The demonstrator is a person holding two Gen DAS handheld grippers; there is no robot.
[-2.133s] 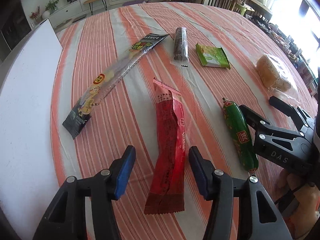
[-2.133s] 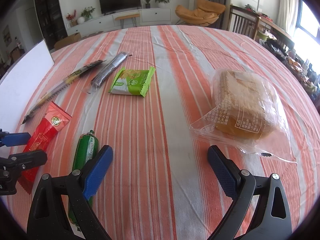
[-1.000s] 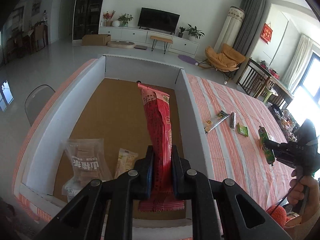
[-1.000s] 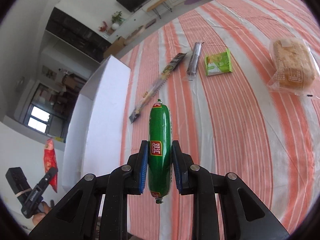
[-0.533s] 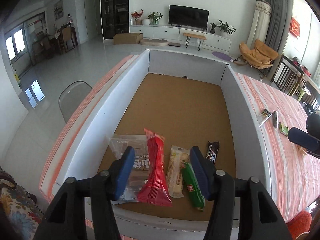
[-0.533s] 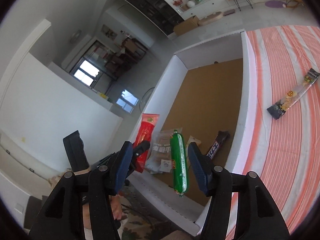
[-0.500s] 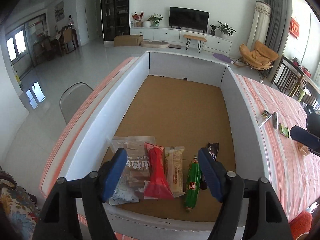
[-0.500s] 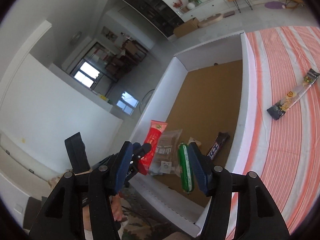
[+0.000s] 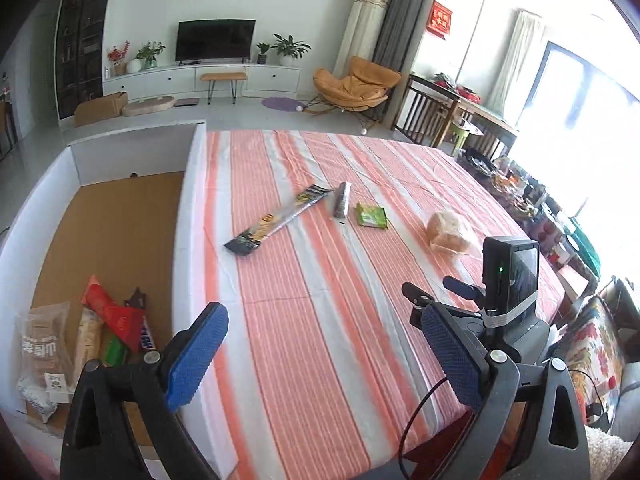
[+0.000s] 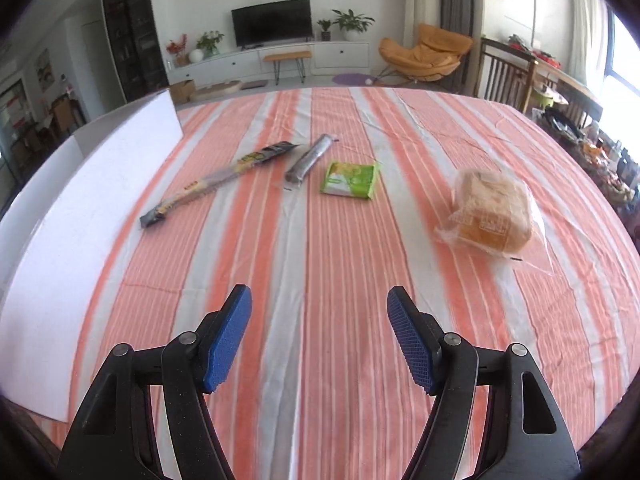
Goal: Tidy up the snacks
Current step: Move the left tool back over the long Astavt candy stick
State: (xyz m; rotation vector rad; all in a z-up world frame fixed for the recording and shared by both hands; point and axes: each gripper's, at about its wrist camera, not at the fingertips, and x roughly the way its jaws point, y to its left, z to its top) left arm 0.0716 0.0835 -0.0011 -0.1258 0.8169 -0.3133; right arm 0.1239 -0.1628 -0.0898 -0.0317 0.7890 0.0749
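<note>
My left gripper (image 9: 320,354): jaws spread wide, having just been opening, nothing between the blue pads (image 9: 196,356); lower half of the left wrist view, above the striped tablecloth (image 9: 320,280).

My right gripper (image 10: 320,336): jaws apart, likewise just opened, nothing between them; bottom centre of the right wrist view. It also shows at the right of the left wrist view.

White-walled box (image 9: 188,240) with brown floor: left side of the left wrist view. In its lower left corner lie a red packet (image 9: 110,312), a green sausage (image 9: 114,352), a clear biscuit bag (image 9: 40,352), a pale wrapped bar (image 9: 89,340) and a dark chocolate bar (image 9: 142,328), overlapping.

On the cloth, mid-frame in the right wrist view, left to right: long dark stick packet (image 10: 216,176), grey tube packet (image 10: 310,158), green square packet (image 10: 351,179), bagged bread (image 10: 494,208) well apart at the right.
</note>
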